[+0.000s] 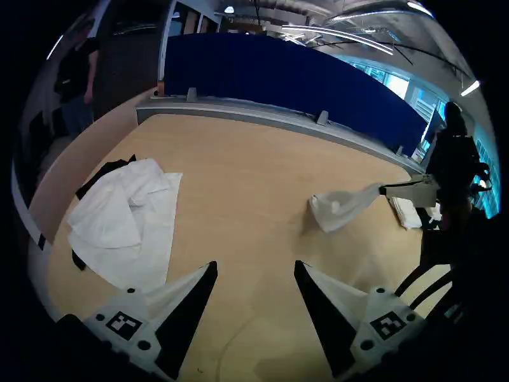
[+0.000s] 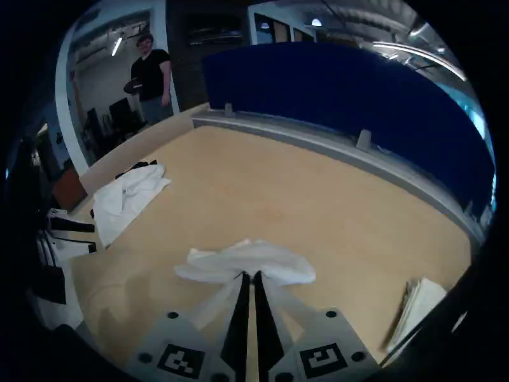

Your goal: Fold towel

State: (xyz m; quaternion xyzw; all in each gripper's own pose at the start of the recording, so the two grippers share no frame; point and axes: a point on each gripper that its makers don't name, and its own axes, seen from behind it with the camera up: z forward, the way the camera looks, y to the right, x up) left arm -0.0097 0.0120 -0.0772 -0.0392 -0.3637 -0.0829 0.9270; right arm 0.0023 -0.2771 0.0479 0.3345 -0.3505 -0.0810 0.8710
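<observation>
Right gripper [image 2: 249, 277] clamps a crumpled towel [image 2: 254, 260] on the table [image 2: 305, 184], apparently to spread it; wide-open left gripper [image 1: 254, 270] should take another corner next

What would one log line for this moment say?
right gripper: shut on towel, crumpled | left gripper: open, empty | towel pile: lying on table

Open-plan office, long blue divider panel [image 1: 286, 83] backing a pale wood surface [image 1: 254, 191], ceiling strip lights [image 1: 337, 35] above the divider, person standing [image 2: 151, 76] left of it.
</observation>
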